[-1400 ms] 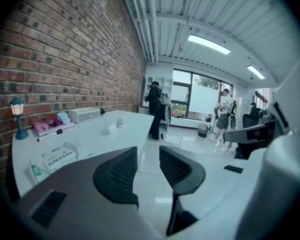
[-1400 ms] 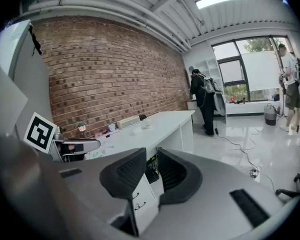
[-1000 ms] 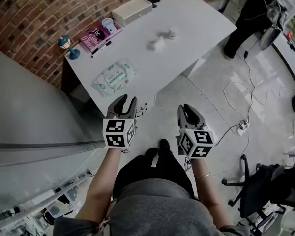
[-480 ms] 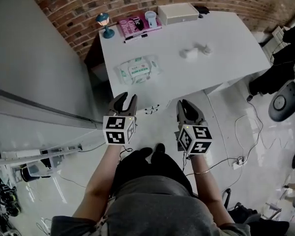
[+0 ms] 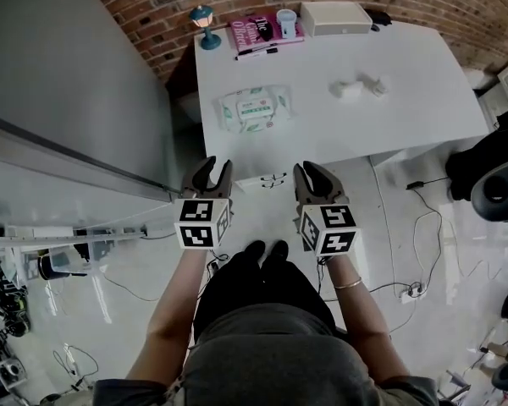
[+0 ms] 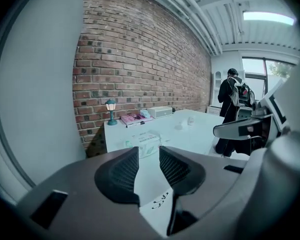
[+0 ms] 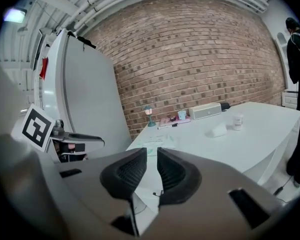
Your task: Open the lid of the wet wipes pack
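Since both grippers hang over the floor short of the bench [image 5: 423,117], the task looks unstarted: approach, bracing the pack and lifting the lid are all left.

**Head view**
- The wet wipes pack [image 5: 254,109] lies flat on the near-left part of the bench, label up. Its lid looks shut, and nothing touches it.
- The left gripper [image 5: 215,169] and right gripper [image 5: 310,174] are side by side, pointing at the bench edge, well apart from the pack.
- Along the back edge by the brick wall:
  - lamp [image 5: 205,15];
  - book [image 5: 258,32] with a pen beside it;
  - cup [image 5: 286,22], contents not readable;
  - white box [image 5: 336,18], closed.
- A crumpled white item [image 5: 349,89] and a small white jar [image 5: 378,84] sit mid-bench. The jar looks capped, so its contents are hidden.

**Left gripper view**
- The fingers [image 6: 121,173] are spread with a clear gap and nothing between them.
- The pack [image 6: 144,141] shows past the gap, on the bench ahead.
- A person [image 6: 231,109] stands at the far end of the room.

**Right gripper view**
- The fingers [image 7: 127,176] are parted by a narrower gap and opening, with nothing in the gap.
- The pack [image 7: 154,141] is visible ahead near the bench's near edge.
- The cup and white box are on the far side, and the jar is to the right.

My read: one gripper has to pin the pack body, and the other has to catch the lid tab. The tab side isn't resolvable from here.
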`<state>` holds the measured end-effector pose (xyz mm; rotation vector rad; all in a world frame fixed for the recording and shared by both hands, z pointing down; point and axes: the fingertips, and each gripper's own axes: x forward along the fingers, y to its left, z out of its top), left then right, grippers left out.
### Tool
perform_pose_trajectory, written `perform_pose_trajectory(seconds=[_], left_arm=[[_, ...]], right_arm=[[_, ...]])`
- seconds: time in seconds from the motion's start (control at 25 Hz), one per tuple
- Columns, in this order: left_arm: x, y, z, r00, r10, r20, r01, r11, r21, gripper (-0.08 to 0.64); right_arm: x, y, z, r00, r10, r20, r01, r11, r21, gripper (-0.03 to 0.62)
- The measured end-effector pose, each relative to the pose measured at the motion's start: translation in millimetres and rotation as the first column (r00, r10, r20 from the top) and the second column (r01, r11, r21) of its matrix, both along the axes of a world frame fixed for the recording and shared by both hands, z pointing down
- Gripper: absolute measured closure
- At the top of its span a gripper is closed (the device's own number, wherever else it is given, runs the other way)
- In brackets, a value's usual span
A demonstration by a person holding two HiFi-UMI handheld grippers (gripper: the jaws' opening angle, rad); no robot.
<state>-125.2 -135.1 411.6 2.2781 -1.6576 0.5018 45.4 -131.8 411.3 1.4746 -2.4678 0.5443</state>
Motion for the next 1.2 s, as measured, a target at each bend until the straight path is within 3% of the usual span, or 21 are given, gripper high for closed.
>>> perform_pose_trajectory(seconds=[0.2,0.48,0.92,1.2], left_arm=[[-5.6,-1.4,-0.6,0.999,-0.037,0.035,0.037,0.999,0.001,0.431],[-5.7,-11.0,8.2,0.997,-0.001,0.078,0.003,1.0,-0.022,0.431],[-8.5,-64.3,23.7,0.982,0.135,0.132,-0.127,0.99,-0.064,0.431],[-9.6,-94.4,33.5,0.959,0.233,0.161,-0.216,0.969,-0.115,0.428]], right_arm=[[-12.2,-7.5,4.3,0.998,-0.06,-0.036,0.061,0.998,0.018,0.522],[-35.0,-25.1,8.3,0.989,-0.115,-0.096,0.119,0.992,0.036,0.517],[-72.6,-65.8,30.8,0.985,-0.1,-0.139,0.099,0.995,-0.012,0.495],[-93.8,-93.5,54.4,0.978,-0.093,-0.186,0.086,0.995,-0.045,0.486]])
